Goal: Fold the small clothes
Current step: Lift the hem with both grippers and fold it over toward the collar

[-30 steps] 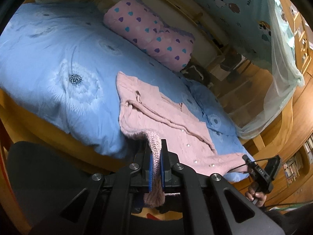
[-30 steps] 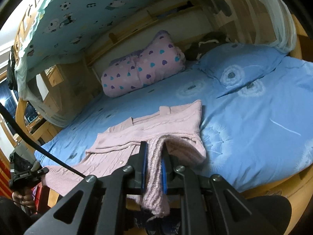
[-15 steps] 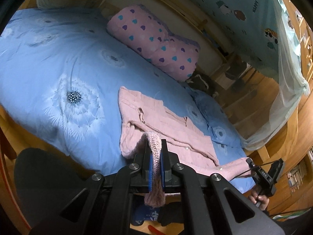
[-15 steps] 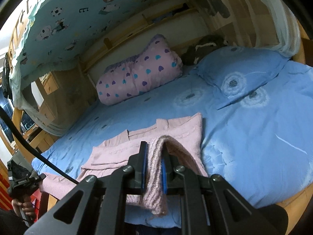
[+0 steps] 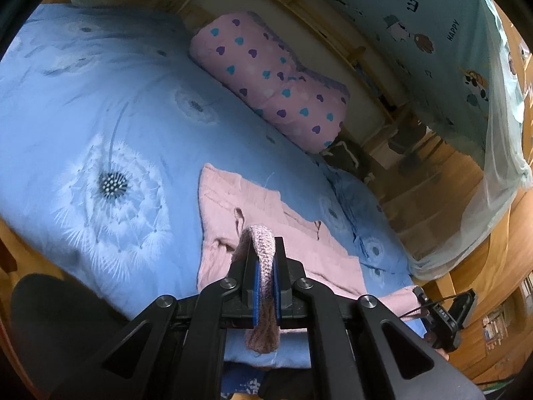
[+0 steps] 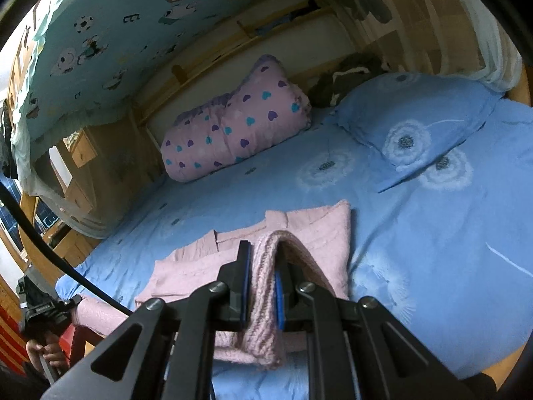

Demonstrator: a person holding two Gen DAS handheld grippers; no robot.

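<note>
One word, "HAPPY", printed curtain [image 5: 416, 16]

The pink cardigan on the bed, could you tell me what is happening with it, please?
A person is folding the pink knitted cardigan on the blue bedspread, with a handheld tool in each hand. The left tool is shut on one part of its ribbed edge, the right tool on another. Both pinched parts are raised above the garment; the rest lies on the bed, buttoned.

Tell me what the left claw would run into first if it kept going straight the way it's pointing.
Most likely the pink cardigan it already grips, lying on the blue duvet; beyond that, the heart-print pillow. Depth is unclear.
</note>
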